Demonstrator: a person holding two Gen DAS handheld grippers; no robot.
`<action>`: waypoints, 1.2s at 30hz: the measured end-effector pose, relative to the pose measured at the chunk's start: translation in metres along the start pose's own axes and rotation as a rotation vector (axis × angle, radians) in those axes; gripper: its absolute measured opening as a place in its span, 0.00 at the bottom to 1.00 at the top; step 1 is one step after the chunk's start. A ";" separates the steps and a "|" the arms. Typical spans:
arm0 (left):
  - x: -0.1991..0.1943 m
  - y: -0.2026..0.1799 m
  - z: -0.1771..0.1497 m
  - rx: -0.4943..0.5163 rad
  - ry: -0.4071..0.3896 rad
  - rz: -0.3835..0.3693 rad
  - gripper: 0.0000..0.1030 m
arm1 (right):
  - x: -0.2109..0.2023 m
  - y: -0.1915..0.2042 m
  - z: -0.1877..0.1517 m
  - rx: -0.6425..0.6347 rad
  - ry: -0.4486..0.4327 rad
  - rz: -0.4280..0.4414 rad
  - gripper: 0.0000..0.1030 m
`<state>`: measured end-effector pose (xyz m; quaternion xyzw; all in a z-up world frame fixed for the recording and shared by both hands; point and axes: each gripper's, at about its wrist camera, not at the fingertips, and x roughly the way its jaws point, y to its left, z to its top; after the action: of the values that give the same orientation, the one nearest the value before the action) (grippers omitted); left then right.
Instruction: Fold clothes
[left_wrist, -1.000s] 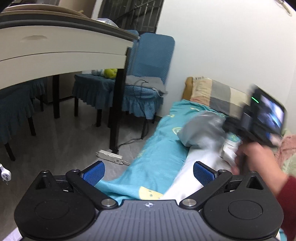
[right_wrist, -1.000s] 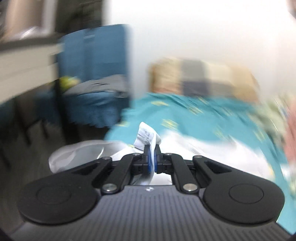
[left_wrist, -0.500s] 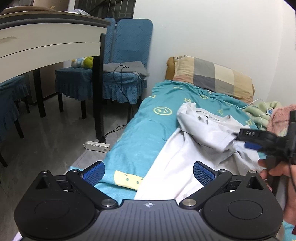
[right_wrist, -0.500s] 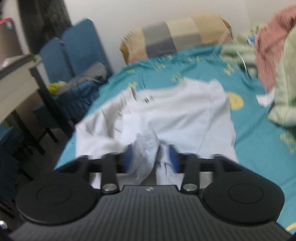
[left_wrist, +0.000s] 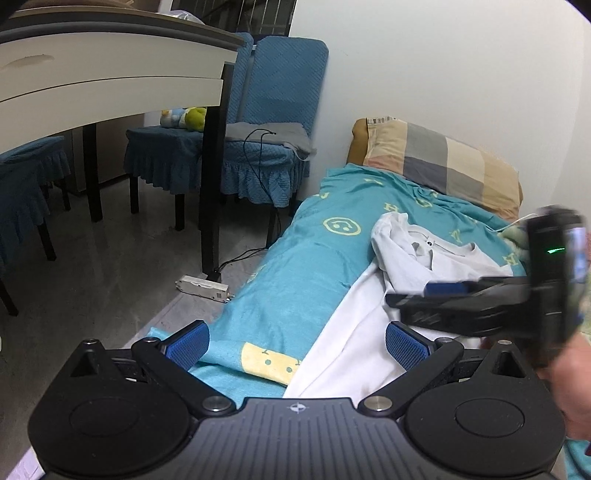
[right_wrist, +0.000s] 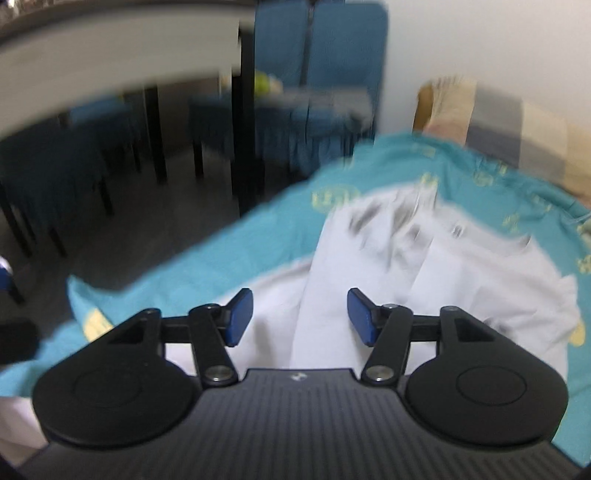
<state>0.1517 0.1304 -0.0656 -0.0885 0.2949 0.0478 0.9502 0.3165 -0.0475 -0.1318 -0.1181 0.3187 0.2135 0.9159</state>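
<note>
A white T-shirt (left_wrist: 369, 325) lies on the teal bed sheet (left_wrist: 295, 266), its left sleeve folded over the chest near the collar; it also shows, blurred, in the right wrist view (right_wrist: 424, 266). My left gripper (left_wrist: 297, 341) is open and empty above the shirt's lower left hem at the bed's edge. My right gripper (right_wrist: 300, 316) is open and empty just above the shirt's middle; it also shows at the right in the left wrist view (left_wrist: 424, 299).
A plaid pillow (left_wrist: 443, 166) lies at the head of the bed against the wall. Blue chairs (left_wrist: 266, 122) and a white table (left_wrist: 110, 77) stand to the left. A power strip (left_wrist: 203, 288) with cables lies on the floor beside the bed.
My right gripper has let go of the shirt sleeve, laid it over the chest and opened. It then swung left across the shirt. My left gripper stayed open.
</note>
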 end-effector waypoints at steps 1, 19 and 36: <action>-0.001 0.000 0.000 0.001 0.000 0.001 1.00 | 0.009 0.003 -0.001 -0.021 0.024 -0.035 0.53; 0.000 -0.020 -0.012 0.092 0.029 -0.047 0.99 | 0.010 -0.152 0.046 0.402 -0.159 -0.340 0.03; 0.022 -0.031 -0.022 0.152 0.061 -0.034 0.99 | 0.022 -0.206 -0.021 0.704 -0.148 -0.304 0.09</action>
<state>0.1620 0.0961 -0.0913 -0.0223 0.3248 0.0064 0.9455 0.4167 -0.2297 -0.1452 0.1731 0.2846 -0.0389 0.9421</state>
